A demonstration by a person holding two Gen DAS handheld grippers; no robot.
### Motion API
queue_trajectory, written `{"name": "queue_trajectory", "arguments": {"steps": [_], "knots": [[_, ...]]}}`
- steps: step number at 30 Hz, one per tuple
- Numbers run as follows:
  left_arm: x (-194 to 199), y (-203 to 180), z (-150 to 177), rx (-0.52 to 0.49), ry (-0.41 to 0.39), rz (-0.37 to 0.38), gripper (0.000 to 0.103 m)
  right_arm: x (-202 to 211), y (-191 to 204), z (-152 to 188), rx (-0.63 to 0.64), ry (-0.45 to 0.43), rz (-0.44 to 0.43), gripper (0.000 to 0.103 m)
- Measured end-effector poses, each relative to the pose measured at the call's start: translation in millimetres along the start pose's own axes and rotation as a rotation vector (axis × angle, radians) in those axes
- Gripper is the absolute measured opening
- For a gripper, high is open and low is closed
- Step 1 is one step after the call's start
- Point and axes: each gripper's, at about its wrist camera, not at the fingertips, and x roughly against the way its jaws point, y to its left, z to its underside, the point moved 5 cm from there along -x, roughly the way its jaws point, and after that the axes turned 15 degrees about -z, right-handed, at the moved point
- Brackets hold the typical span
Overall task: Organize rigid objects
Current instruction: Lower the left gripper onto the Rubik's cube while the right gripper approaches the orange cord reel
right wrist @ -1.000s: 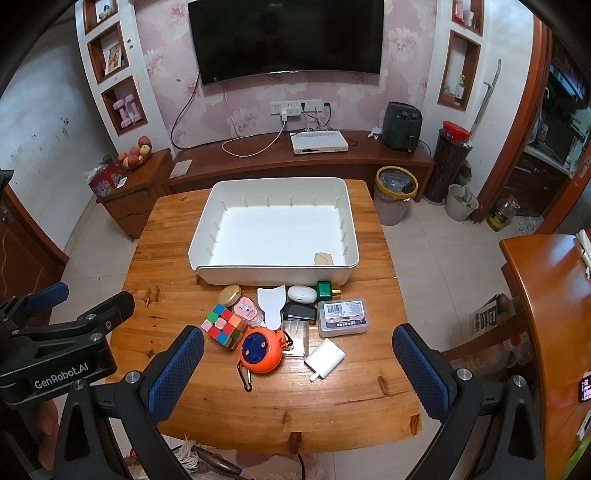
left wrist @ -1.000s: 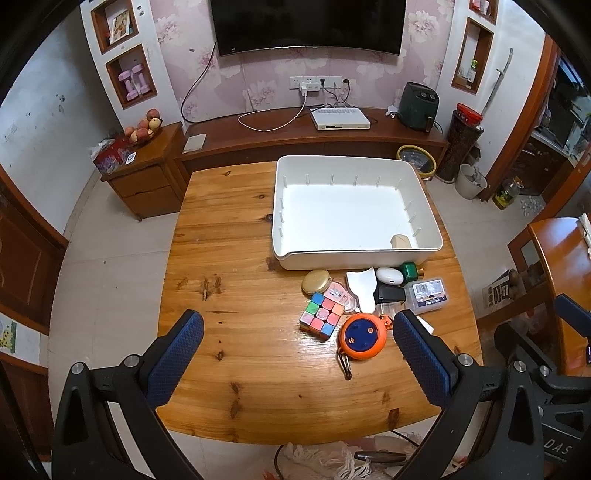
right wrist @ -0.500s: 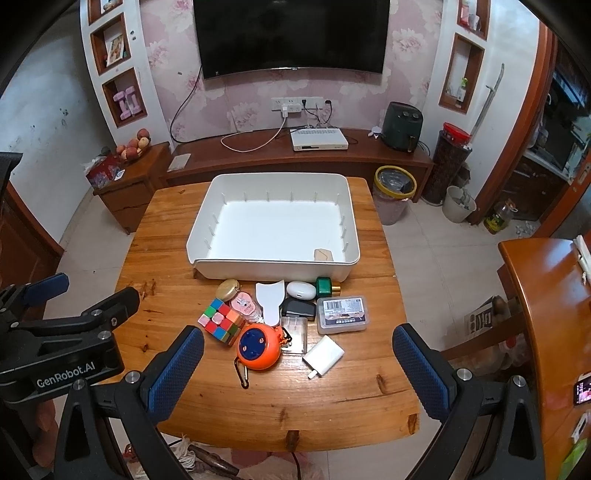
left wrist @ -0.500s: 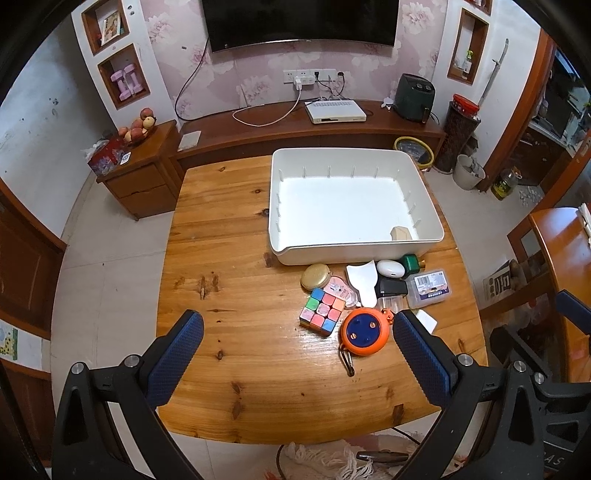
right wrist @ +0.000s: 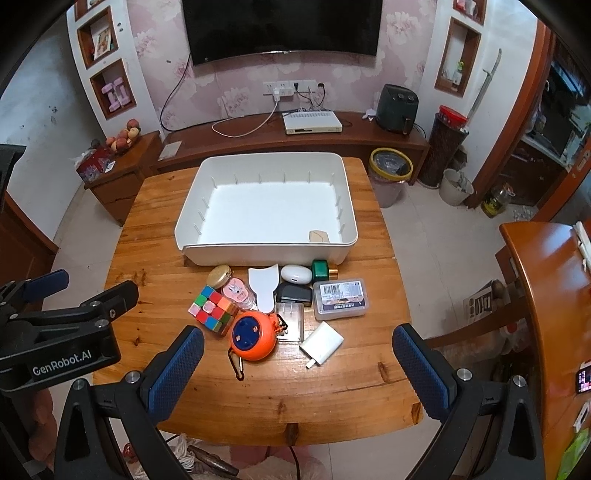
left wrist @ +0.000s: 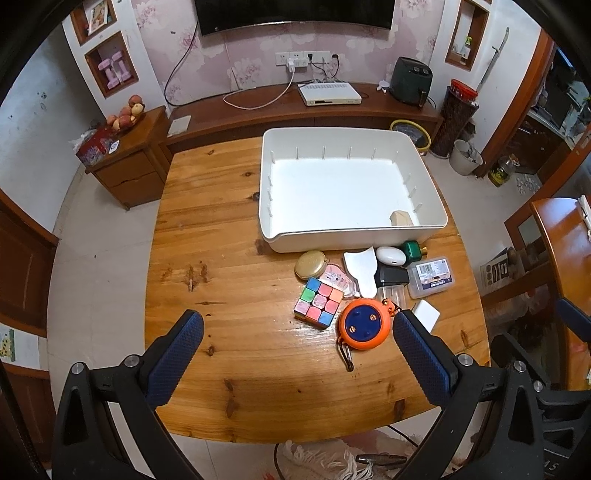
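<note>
Charger (right wrist: 321, 344) half hidden behind left gripper (left wrist: 297, 325) finger — both grippers (right wrist: 297, 338) wide apart, empty.

Even, fairly bright indoor light in both views; source not in frame. Soft, short shadows only. The wooden table (left wrist: 236, 258) carries a pale glossy sheen around the clutter at lower centre, and again in the right wrist view (right wrist: 354, 362). The white bin (left wrist: 354, 236) floor reads near blown-out, little texture. The television (right wrist: 280, 26) at the top is a flat dark patch. Strong fisheye bending: walls and table edges curve, black vignette fills all four corners. Centre sharp; the far edges soften slightly. No motion blur.
</note>
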Motion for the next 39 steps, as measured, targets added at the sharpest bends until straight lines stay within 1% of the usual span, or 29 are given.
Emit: {"name": "queue_trajectory", "arguments": {"steps": [7, 13, 18, 22, 24, 27, 29, 33, 35, 39], "knots": [[-17, 9, -5, 0.026, 0.03, -0.003, 0.102, -7, -15, 0, -0.041, -0.014, -0.002, 0.102], [-40, 14, -7, 0.011, 0.049, -0.006, 0.102, -16, -26, 1, -0.063, -0.03, -0.059, 0.102], [-61, 0, 1, -0.079, 0.074, 0.036, 0.102, -34, -28, 9, -0.017, -0.065, -0.092, 0.102], [-79, -15, 11, -0.14, 0.103, 0.081, 0.102, -63, -24, 26, 0.019, -0.055, -0.137, 0.102], [-88, -23, 16, -0.158, 0.131, 0.101, 0.102, -76, -24, 35, 0.028, -0.049, -0.145, 0.102], [-102, -36, 21, -0.185, 0.148, 0.127, 0.102, -91, -23, 48, 0.029, -0.044, -0.161, 0.102], [-112, -43, 22, -0.208, 0.151, 0.12, 0.102, -100, -21, 56, 0.02, -0.052, -0.179, 0.102], [-140, -60, 24, -0.265, 0.172, 0.099, 0.102, -119, -20, 69, -0.006, -0.073, -0.17, 0.102], [-152, -64, 25, -0.276, 0.18, 0.093, 0.102, -126, -19, 76, -0.029, -0.078, -0.179, 0.102], [-165, -70, 26, -0.28, 0.181, 0.108, 0.102, -138, -16, 84, -0.04, -0.079, -0.188, 0.102]]}}
